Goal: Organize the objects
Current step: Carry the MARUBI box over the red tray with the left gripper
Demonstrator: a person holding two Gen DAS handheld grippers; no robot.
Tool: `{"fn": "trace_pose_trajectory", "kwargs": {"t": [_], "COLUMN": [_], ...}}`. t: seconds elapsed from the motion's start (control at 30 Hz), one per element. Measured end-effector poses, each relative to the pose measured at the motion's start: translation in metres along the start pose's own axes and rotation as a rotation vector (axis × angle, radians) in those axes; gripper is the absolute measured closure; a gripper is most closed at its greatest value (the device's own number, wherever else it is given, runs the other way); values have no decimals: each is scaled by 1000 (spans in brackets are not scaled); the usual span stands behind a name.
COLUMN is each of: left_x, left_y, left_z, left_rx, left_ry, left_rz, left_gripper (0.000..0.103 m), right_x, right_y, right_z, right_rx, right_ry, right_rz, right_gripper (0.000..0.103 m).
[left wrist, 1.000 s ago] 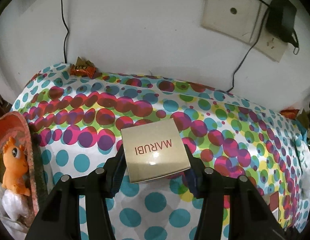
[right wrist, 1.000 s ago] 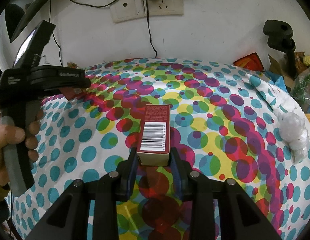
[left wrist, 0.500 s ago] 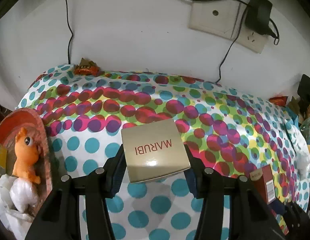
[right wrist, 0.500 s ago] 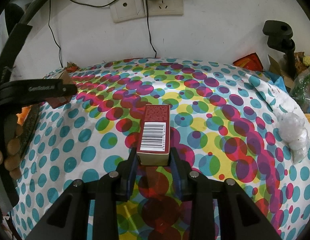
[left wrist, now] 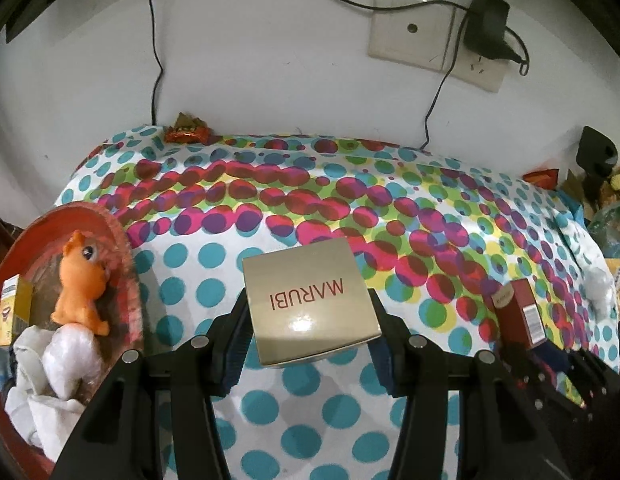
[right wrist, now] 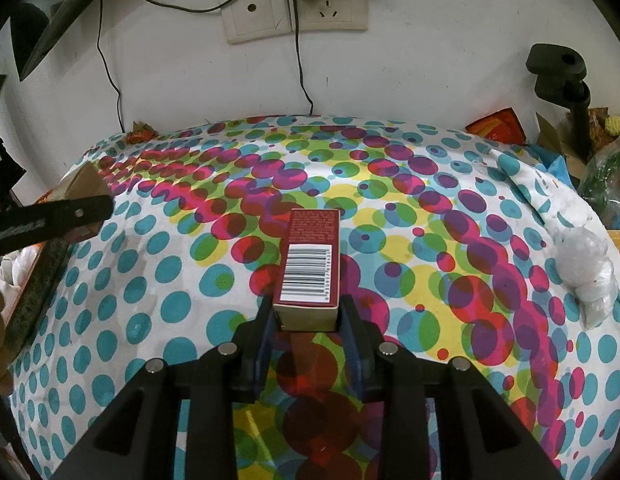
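My left gripper [left wrist: 308, 320] is shut on a gold box marked MARUBI [left wrist: 310, 300] and holds it above the dotted tablecloth [left wrist: 270, 208]. A red round tray [left wrist: 124, 240] lies just left of it, with an orange toy [left wrist: 80, 280], a yellow box [left wrist: 14, 304] and white bags [left wrist: 58, 360] in it. My right gripper [right wrist: 308, 316] is shut on a dark red box with a barcode [right wrist: 310, 264] over the middle of the cloth. That red box [left wrist: 518, 312] also shows at the right of the left wrist view. In the right wrist view the gold box [right wrist: 86, 182] shows at the far left.
An orange snack wrapper [left wrist: 188, 133] lies at the table's back edge by the wall. Wall sockets with a black charger [left wrist: 486, 24] and hanging cables are behind. A white plastic bag [right wrist: 590, 272], a black clamp stand [right wrist: 558, 76] and packets crowd the right side.
My left gripper has carried the gold box to the left and a little up, nearer the red tray. The right gripper and its red box have stayed still.
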State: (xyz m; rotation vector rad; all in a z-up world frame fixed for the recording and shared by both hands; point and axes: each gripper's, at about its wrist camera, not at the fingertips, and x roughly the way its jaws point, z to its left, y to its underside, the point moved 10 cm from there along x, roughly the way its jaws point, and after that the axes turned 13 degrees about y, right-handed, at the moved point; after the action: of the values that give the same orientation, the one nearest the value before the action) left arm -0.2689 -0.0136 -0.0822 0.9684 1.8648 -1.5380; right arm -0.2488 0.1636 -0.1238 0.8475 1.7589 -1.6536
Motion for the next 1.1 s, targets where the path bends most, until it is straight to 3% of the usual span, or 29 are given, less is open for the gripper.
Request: {"fn": "trace_pose_trajectory", "kwargs": {"t": [0.3,0.67,1.1], "left_x": [-30,-78,-101], "left_y": [6,16,47], "left_z": [28,128,225], "left_rx": [-19,-108,-198], "left_ry": [-10,-112,-182], "left_rz": [-18,-53,-47], "left_gripper": [54,54,54], "right_x": [0,1,-7], "right_y": [0,1,4], "right_z": [2,2,1], "right_rx": [-6,-40,-64], "right_ry": [11,55,94], "right_rz": [-1,-3,-7], "right_gripper": [71,71,71]}}
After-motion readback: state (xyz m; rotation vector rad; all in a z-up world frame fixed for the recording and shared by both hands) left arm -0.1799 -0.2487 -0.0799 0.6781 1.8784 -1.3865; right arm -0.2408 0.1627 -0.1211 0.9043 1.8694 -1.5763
